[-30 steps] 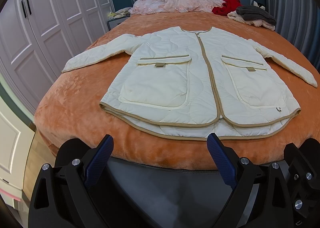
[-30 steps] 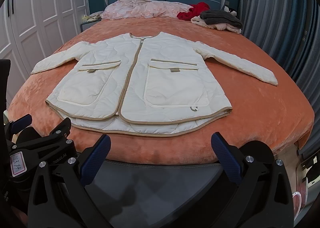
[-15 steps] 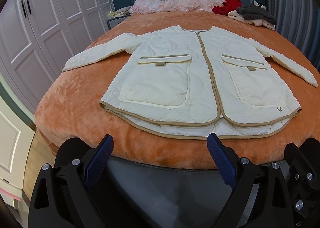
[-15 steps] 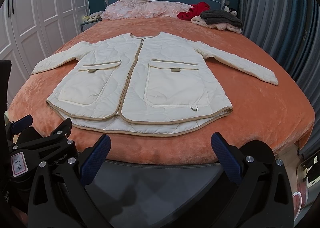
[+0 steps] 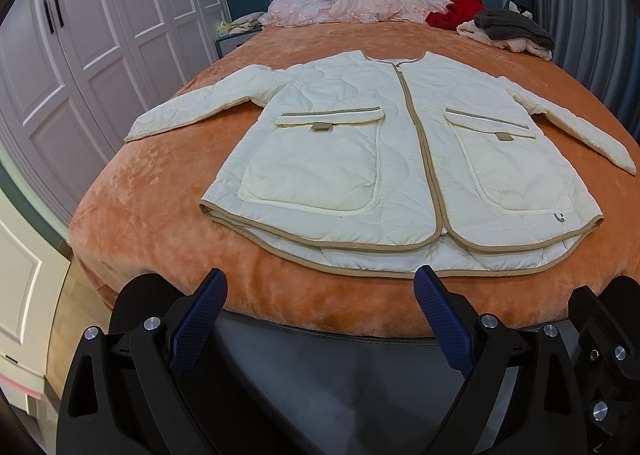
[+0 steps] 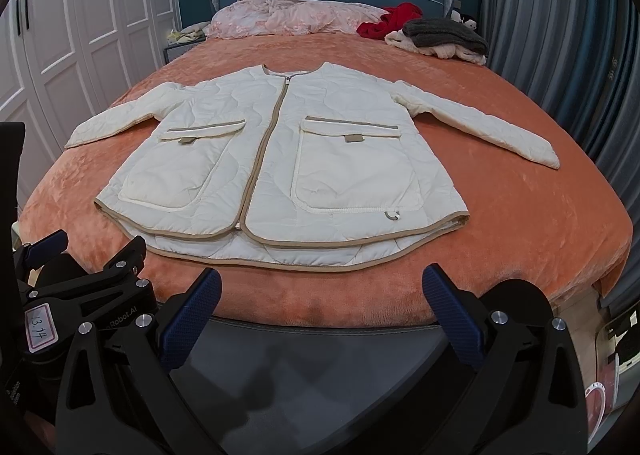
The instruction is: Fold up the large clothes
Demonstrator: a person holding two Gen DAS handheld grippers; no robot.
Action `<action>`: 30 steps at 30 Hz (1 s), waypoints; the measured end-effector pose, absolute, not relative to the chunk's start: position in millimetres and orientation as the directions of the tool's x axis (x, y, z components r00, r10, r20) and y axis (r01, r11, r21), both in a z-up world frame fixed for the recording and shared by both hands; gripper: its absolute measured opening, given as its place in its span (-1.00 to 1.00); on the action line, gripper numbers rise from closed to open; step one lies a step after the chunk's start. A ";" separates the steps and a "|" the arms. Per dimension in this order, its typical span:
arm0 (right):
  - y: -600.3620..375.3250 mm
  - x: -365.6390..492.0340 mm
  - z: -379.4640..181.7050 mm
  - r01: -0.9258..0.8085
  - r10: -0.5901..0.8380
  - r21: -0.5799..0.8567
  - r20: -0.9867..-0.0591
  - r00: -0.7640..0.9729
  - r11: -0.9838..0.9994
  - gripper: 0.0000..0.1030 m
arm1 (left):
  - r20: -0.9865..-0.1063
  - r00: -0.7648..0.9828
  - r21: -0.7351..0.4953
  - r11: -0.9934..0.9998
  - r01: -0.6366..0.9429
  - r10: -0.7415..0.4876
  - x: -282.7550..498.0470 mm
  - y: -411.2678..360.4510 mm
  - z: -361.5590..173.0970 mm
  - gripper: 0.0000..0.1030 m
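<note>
Jacket (image 5: 400,159) flat on orange bed (image 5: 152,215), clothes pile (image 5: 508,29) beyond, left gripper (image 5: 320,295) and right gripper (image 6: 322,295) spread, empty

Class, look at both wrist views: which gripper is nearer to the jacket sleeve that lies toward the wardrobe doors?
Left. The left gripper hangs open off the bed's foot on that sleeve's side; the right gripper, also open, sits toward the curtain side, farther away.

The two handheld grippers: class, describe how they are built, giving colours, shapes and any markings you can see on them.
Each gripper, left and right, has a black angular frame with cut-outs and silver bolt heads. The fingers are dark blue with a textured face. In the right wrist view, the left gripper's body carries the printed word Robot.AI and a white pink-edged label handwritten 1314. No cables, hands or sleeves show.
</note>
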State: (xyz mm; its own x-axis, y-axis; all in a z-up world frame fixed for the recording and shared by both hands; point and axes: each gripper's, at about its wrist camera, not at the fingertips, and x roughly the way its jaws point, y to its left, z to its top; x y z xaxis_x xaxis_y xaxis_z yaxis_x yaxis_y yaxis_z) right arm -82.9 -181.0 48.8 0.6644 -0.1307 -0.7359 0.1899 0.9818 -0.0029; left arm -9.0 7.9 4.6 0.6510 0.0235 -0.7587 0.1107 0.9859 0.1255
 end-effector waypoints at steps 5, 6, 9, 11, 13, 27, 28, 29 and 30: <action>-181.0 -83.1 48.3 0.189 -0.129 -0.002 -0.737 0.663 0.982 0.90 | -0.763 0.646 0.123 0.986 0.111 0.023 -8.7 1.8 4.7 0.79; -180.2 -83.2 48.0 0.186 -0.124 0.002 -0.738 0.664 0.983 0.90 | -0.763 0.646 0.122 0.986 0.110 0.022 -8.8 1.9 4.7 0.79; -182.2 -83.0 48.4 0.177 -0.108 0.017 -0.735 0.669 0.984 0.90 | -0.763 0.645 0.129 0.986 0.102 0.033 -8.9 1.8 3.5 0.79; -182.5 -82.3 47.8 0.171 -0.105 0.015 -0.735 0.670 0.985 0.90 | -0.762 0.647 0.134 0.986 0.099 0.039 -9.0 2.0 2.2 0.79; -183.2 -81.2 46.6 0.168 -0.093 0.028 -0.739 0.668 0.985 0.90 | -0.765 0.643 0.135 0.986 0.098 0.041 -8.5 1.1 0.9 0.79; -335.3 -4.5 56.4 0.354 -0.147 0.155 -0.706 0.692 0.923 0.90 | -0.771 0.635 0.135 0.987 0.092 0.046 53.0 -0.1 -2.0 0.79; -361.4 4.5 53.2 0.386 -0.155 0.178 -0.708 0.689 0.905 0.90 | -0.771 0.635 0.128 0.989 0.081 0.048 60.1 0.8 -2.4 0.79; -379.9 10.9 50.7 0.408 -0.158 0.197 -0.709 0.687 0.892 0.90 | -0.772 0.633 0.119 0.991 0.060 0.055 69.5 2.7 -2.5 0.79; -412.0 21.1 45.9 0.447 -0.165 0.227 -0.713 0.681 0.865 0.90 | -0.773 0.632 0.107 0.994 0.037 0.059 77.1 4.8 -3.5 0.78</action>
State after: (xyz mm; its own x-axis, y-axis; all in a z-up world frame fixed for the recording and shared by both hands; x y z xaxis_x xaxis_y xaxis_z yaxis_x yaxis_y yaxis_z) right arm 21.1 -412.0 45.9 0.6815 -0.1649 -0.7130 0.4473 0.8650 0.2275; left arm 77.1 4.8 -3.5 0.6318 0.0593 -0.7728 0.0375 0.9936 0.1069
